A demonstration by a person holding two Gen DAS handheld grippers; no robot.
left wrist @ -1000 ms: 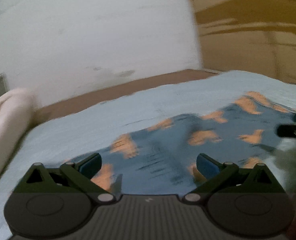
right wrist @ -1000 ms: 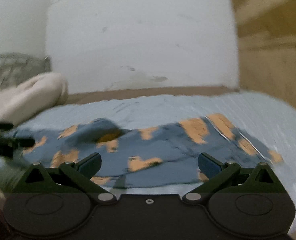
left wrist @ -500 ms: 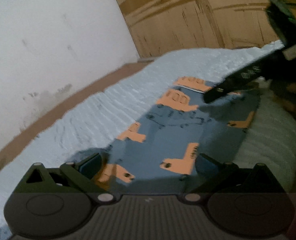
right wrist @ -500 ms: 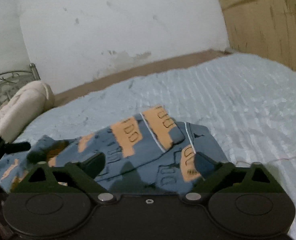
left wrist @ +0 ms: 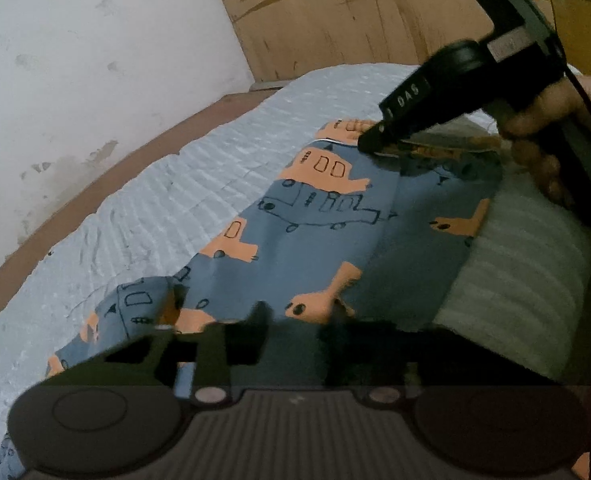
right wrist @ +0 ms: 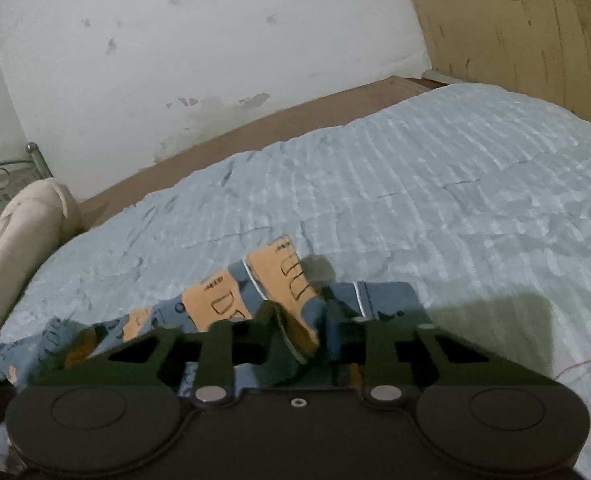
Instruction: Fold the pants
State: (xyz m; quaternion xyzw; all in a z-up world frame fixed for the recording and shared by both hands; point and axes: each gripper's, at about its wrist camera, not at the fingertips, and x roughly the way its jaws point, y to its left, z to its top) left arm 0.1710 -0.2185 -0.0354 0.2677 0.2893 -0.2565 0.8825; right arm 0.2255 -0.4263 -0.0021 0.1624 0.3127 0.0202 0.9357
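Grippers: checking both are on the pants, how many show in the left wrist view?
2: the left gripper at the pants' near edge, the right gripper at their far end.

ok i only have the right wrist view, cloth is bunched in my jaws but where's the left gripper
observer: the left gripper is at the opposite end of the blue pants with orange car prints; its jaws are closing with the cloth between them
operator: and where does my side sit on them
observer: from the left wrist view, the right gripper has its tip on the far, white-piped edge of the pants; its jaws are closing on a fold
operator: are they flat between us
observer: mostly flat on the pale blue ribbed quilt, with one long crease running down the middle
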